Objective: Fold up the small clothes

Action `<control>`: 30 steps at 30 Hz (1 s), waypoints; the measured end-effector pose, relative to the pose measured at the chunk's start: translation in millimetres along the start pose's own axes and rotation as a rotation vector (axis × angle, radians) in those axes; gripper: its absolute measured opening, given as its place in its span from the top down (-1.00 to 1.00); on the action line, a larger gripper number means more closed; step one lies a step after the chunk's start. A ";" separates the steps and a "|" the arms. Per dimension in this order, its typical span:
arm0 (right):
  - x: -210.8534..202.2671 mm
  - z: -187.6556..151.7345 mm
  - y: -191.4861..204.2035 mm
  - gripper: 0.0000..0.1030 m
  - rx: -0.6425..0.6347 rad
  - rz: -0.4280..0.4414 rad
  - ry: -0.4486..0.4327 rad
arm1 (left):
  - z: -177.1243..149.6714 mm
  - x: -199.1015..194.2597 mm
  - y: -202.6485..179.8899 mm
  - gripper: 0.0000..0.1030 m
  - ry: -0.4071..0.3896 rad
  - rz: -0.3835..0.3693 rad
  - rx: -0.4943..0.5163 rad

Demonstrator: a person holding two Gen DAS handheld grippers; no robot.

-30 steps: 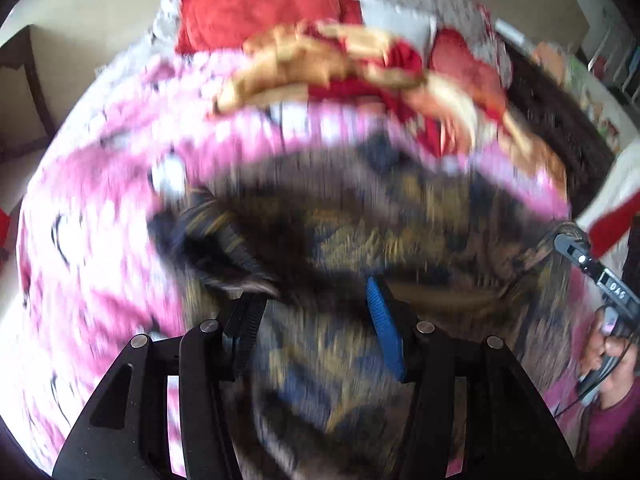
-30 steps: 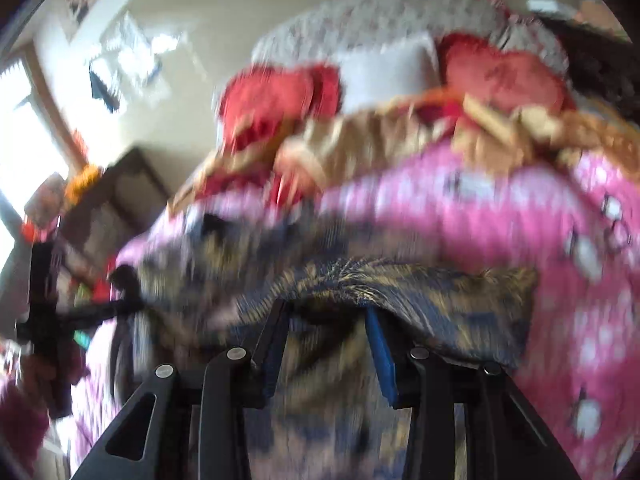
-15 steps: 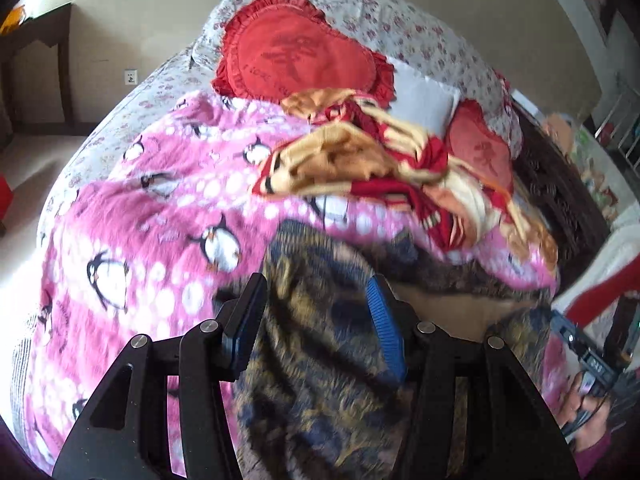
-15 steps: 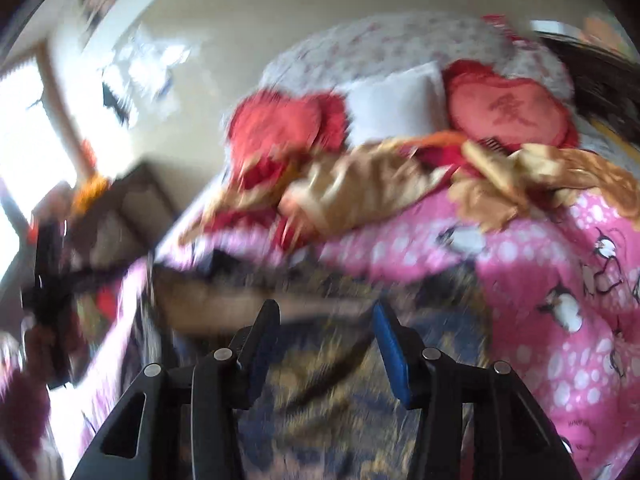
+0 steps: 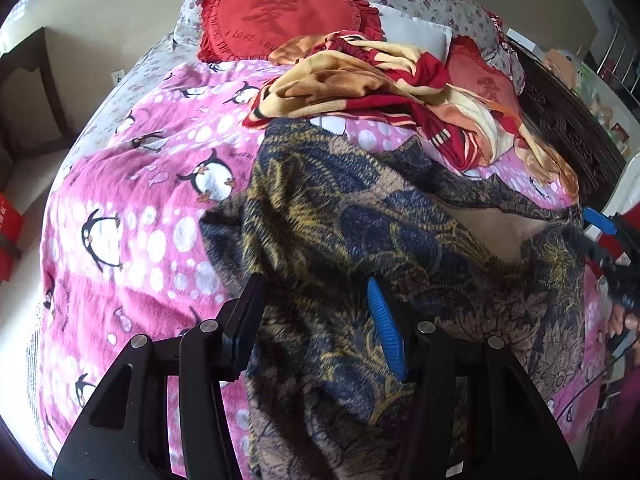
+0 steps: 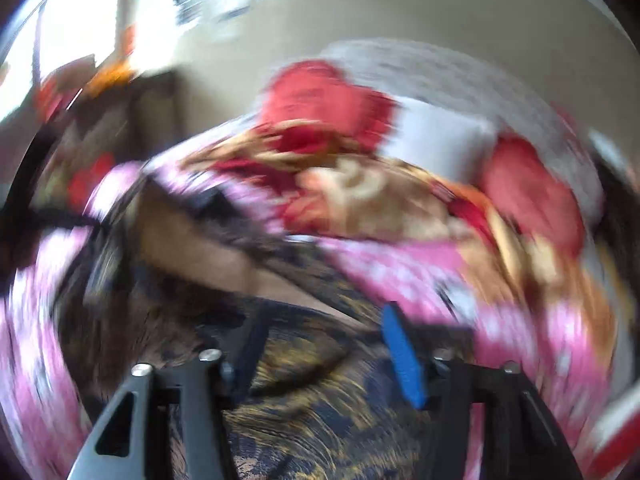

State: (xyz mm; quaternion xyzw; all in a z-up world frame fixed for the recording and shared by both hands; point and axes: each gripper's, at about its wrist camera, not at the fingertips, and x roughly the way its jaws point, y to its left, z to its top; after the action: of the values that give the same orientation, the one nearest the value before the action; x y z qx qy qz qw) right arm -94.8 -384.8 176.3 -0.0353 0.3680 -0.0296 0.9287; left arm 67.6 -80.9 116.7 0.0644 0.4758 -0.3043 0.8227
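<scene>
One dark blue-and-gold patterned garment (image 5: 360, 232) sprawls rumpled on the pink penguin blanket (image 5: 132, 208), just beside a red-and-tan blanket (image 5: 360, 80). Left gripper (image 5: 316, 316) and right gripper (image 6: 324, 344) both gape above it, holding nothing.

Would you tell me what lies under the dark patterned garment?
The dark garment lies on the pink penguin blanket; whatever else sits beneath it is covered.

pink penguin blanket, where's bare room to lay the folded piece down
Free: the pink penguin blanket left of the dark patterned garment, below the red heart cushion. Crowded: the red-and-tan blanket heap at the far right.
</scene>
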 end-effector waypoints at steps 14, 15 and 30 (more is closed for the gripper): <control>57.3 17.2 2.1 0.97 -0.143 0.030 0.186 | 12.2 4.4 6.1 0.00 -0.016 -0.005 -0.049; 58.8 20.1 -9.2 0.97 -0.067 0.022 0.176 | 11.5 4.8 5.7 0.00 -0.022 0.002 -0.050; 17.1 -22.0 -30.9 0.23 0.255 -0.071 0.140 | -36.8 -24.6 37.8 0.00 -0.004 0.013 -0.063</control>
State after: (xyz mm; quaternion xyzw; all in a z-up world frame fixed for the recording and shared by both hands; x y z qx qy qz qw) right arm -98.4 -418.0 151.4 0.0721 0.4238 -0.1114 0.8960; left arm 52.6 -25.0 110.2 0.0410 0.4832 -0.2838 0.8272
